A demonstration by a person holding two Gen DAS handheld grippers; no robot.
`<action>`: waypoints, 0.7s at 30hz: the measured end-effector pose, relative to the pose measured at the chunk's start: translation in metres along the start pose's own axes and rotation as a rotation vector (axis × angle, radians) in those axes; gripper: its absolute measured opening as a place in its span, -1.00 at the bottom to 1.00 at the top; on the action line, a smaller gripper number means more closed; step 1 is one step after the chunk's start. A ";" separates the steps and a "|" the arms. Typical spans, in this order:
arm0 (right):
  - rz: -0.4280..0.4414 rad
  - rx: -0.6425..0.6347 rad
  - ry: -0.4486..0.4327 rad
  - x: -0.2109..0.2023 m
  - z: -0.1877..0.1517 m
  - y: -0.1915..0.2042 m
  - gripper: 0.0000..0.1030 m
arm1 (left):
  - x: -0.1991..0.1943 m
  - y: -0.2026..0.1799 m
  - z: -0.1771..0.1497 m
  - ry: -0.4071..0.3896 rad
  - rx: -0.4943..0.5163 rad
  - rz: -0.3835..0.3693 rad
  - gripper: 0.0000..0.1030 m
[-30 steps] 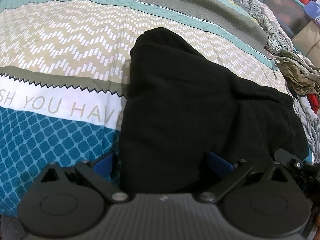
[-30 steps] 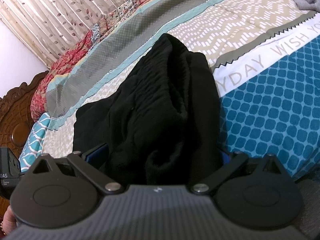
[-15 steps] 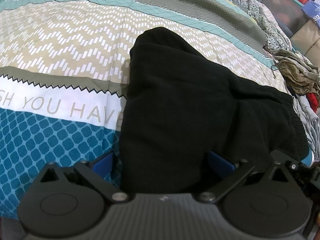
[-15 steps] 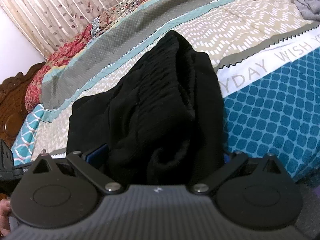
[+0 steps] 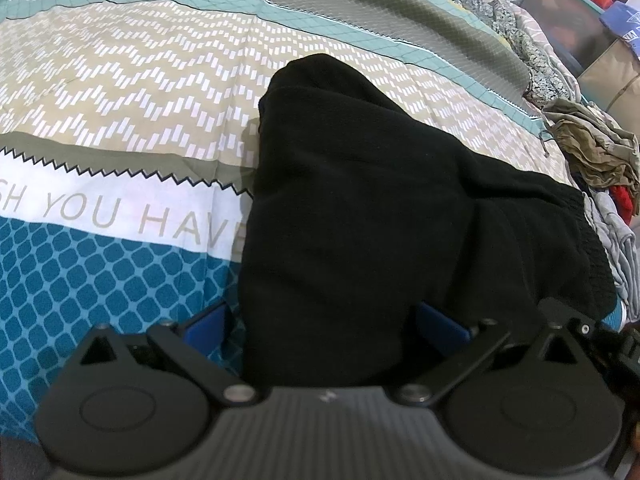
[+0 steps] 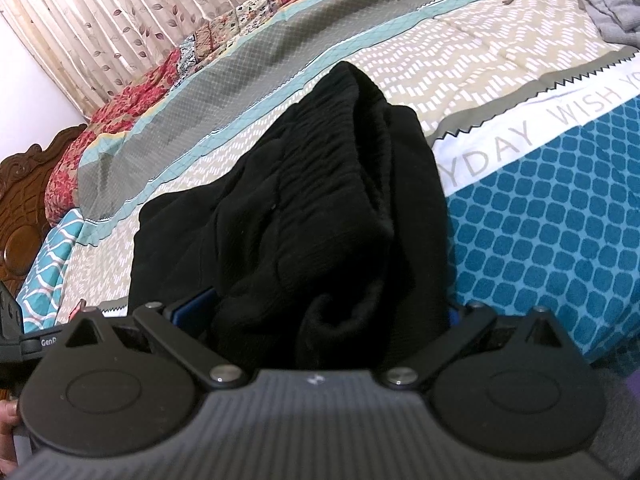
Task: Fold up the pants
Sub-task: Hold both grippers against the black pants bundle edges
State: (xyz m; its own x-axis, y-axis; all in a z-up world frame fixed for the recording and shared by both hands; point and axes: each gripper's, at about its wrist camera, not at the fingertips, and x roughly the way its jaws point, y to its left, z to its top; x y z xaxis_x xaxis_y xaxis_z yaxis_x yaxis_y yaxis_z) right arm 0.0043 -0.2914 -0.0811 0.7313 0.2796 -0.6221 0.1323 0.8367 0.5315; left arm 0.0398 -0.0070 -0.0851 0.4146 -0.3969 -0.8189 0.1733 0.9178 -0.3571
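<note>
The black pants (image 5: 360, 184) lie bunched in a thick folded wad on the patterned bedspread (image 5: 120, 80), their near end rising into both grippers. My left gripper (image 5: 324, 312) is shut on one near edge; its blue fingers (image 5: 208, 320) stand wide apart with cloth packed between them, and the tips are hidden. In the right wrist view, the pants (image 6: 320, 184) show a ribbed waistband on top. My right gripper (image 6: 332, 308) is shut on that end, and only one blue finger (image 6: 196, 308) shows. The two grippers sit close side by side.
A heap of olive, red and grey clothes (image 5: 592, 148) lies at the bed's right side, and grey garments (image 6: 616, 4) lie at the far corner. A carved wooden headboard (image 6: 20, 208) and a leaf-print curtain (image 6: 100, 20) stand behind. A hand (image 6: 6, 432) shows at the lower left.
Both grippers keep their hold on the pants. The right wrist view has swung a little, so the headboard sits lower and further left. The left wrist view barely shifts.
</note>
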 end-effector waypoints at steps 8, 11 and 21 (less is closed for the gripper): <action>-0.003 0.002 0.000 0.000 0.001 -0.001 1.00 | -0.002 0.000 -0.002 -0.009 0.000 -0.004 1.00; -0.011 0.004 0.001 0.000 0.001 0.000 0.98 | -0.003 0.001 -0.003 -0.011 0.001 -0.006 1.00; -0.079 -0.060 0.003 -0.002 0.001 0.005 0.40 | -0.003 0.001 -0.004 -0.019 0.003 -0.007 1.00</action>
State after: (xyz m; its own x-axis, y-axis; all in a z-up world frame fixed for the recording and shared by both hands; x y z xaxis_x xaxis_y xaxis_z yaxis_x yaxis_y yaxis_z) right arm 0.0045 -0.2883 -0.0767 0.7180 0.2133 -0.6625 0.1489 0.8828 0.4456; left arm 0.0347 -0.0051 -0.0845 0.4298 -0.4032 -0.8079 0.1787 0.9150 -0.3617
